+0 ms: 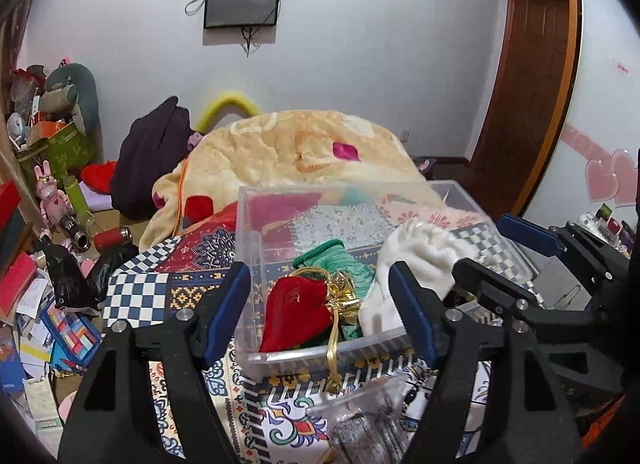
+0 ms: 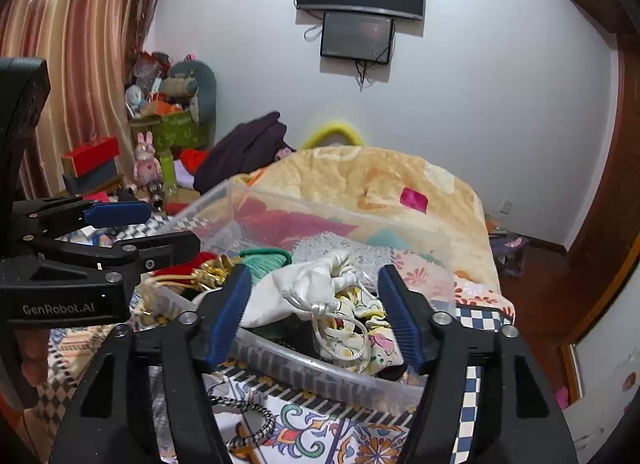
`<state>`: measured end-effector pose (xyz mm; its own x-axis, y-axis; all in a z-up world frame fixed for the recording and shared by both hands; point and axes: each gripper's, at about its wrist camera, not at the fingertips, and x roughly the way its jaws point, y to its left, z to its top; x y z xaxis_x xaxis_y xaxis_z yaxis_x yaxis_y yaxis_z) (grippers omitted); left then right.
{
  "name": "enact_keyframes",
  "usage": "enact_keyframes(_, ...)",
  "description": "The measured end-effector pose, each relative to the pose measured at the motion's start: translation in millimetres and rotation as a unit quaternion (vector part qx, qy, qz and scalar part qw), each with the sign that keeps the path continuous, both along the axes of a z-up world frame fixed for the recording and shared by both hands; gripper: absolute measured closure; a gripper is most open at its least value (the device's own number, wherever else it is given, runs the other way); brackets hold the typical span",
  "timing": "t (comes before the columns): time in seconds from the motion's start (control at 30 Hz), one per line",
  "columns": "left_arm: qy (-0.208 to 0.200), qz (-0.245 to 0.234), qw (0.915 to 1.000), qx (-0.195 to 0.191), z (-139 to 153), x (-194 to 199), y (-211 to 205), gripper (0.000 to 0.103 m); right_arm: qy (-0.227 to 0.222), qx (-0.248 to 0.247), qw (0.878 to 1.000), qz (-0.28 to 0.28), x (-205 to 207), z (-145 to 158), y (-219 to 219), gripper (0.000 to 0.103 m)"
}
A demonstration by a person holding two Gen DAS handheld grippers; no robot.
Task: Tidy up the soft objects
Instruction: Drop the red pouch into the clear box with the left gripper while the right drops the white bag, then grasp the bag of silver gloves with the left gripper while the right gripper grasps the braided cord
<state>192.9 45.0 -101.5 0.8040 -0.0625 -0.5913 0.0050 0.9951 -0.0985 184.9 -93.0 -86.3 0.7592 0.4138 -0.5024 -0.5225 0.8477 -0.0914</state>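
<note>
a clear plastic bin (image 1: 256, 224) sits on a patterned cover (image 1: 188, 288) on the bed, with both grippers hovering at its near rim. the left gripper (image 1: 322, 304) has its blue-padded fingers (image 1: 224, 304) spread wide and empty, one outside the bin's left wall, the other over the near right part of the rim. inside the bin, a red velvet pouch (image 1: 292, 312) with a gold ribbon bow (image 1: 344, 296) leans against the front wall, its ribbon trailing over the edge; a green knit piece (image 1: 344, 260) lies behind it and a white drawstring bag (image 1: 420, 252) fills the right side.

the right gripper (image 2: 314, 314) likewise stands wide apart and holds nothing, its fingers (image 2: 230, 312) bracketing the white drawstring bag (image 2: 316, 288) and a floral fabric pouch (image 2: 360, 332) beneath it (the cord loops toward the near wall). the left gripper (image 2: 132, 228) shows at the left edge of this view, just beside the bin's corner. a braided band (image 2: 256, 420) lies on the cover in front of the bin. a folded yellow blanket (image 2: 360, 180) rises close behind the far wall of the bin (image 2: 400, 384), while the wood floor (image 2: 536, 264) lies open to the right.
</note>
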Motion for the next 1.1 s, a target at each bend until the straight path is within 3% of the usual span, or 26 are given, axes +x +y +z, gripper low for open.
enact_keyframes(0.23,-0.021,-0.008,0.9997,0.006,8,-35,0,0.02,0.001,0.041,0.999,0.02,-21,9,-16,0.02)
enact_keyframes(0.37,-0.013,-0.013,0.9997,0.015,-1,-54,1,0.019,0.014,0.036,0.999,0.031,-30,-1,-18,0.02)
enact_keyframes(0.8,0.056,-0.009,0.9983,-0.017,-45,-71,8,0.015,0.106,-0.02,0.993,0.053,-31,-67,6,0.02)
enact_keyframes(0.93,0.077,-0.015,0.9967,-0.023,-59,-70,5,0.015,0.127,-0.04,0.989,0.067,-28,-80,18,0.023)
enact_keyframes(0.97,0.08,-0.018,0.9963,-0.024,-62,-70,4,0.015,0.128,-0.045,0.988,0.069,-28,-80,21,0.03)
enact_keyframes(1.03,0.086,-0.024,0.9957,-0.024,-66,-71,-1,0.015,0.132,-0.049,0.987,0.074,-27,-80,22,0.034)
enact_keyframes(1.1,0.09,-0.03,0.9952,-0.022,-70,-70,-7,0.015,0.142,-0.054,0.985,0.076,-24,-82,24,0.045)
